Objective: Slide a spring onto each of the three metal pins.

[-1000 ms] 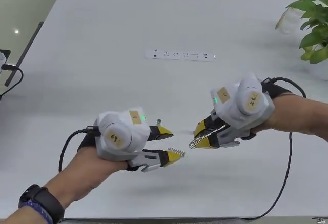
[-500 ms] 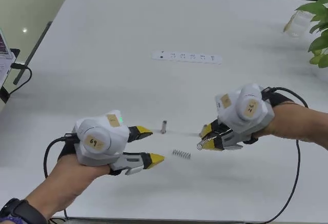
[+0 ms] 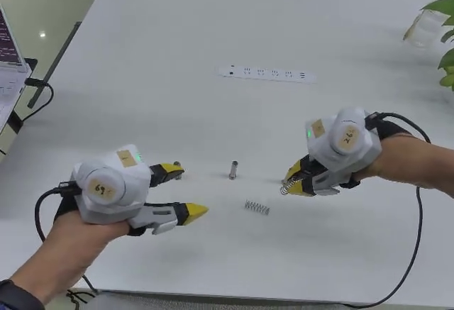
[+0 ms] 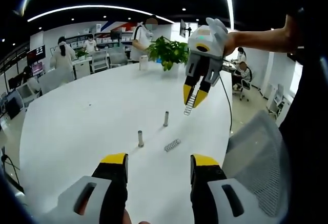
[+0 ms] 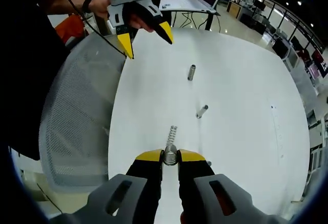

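Observation:
A short metal pin (image 3: 233, 170) stands upright on the white table (image 3: 177, 62), midway between my grippers. A loose spring (image 3: 257, 208) lies flat just in front of it. My right gripper (image 3: 289, 184) is shut on a second spring (image 3: 284, 188), which sticks out past the yellow tips (image 5: 170, 141) and hangs a little above the table. In the left gripper view two pins show, the nearer pin (image 4: 140, 138) and the farther pin (image 4: 165, 118), with the loose spring (image 4: 172, 144) beside them. My left gripper (image 3: 189, 191) stands open and holds nothing, left of the pin.
A white power strip (image 3: 267, 74) lies further back on the table. A green plant (image 3: 447, 33) stands at the far right, and a laptop (image 3: 8, 40) sits off the left edge. A black cable (image 3: 415, 203) trails from the right gripper. A mesh chair (image 5: 77, 121) is close to the front edge.
My left gripper has drawn back to the left, away from the pin and the loose spring, still open. The right gripper keeps its spring and stays about where it was. The camera has shifted.

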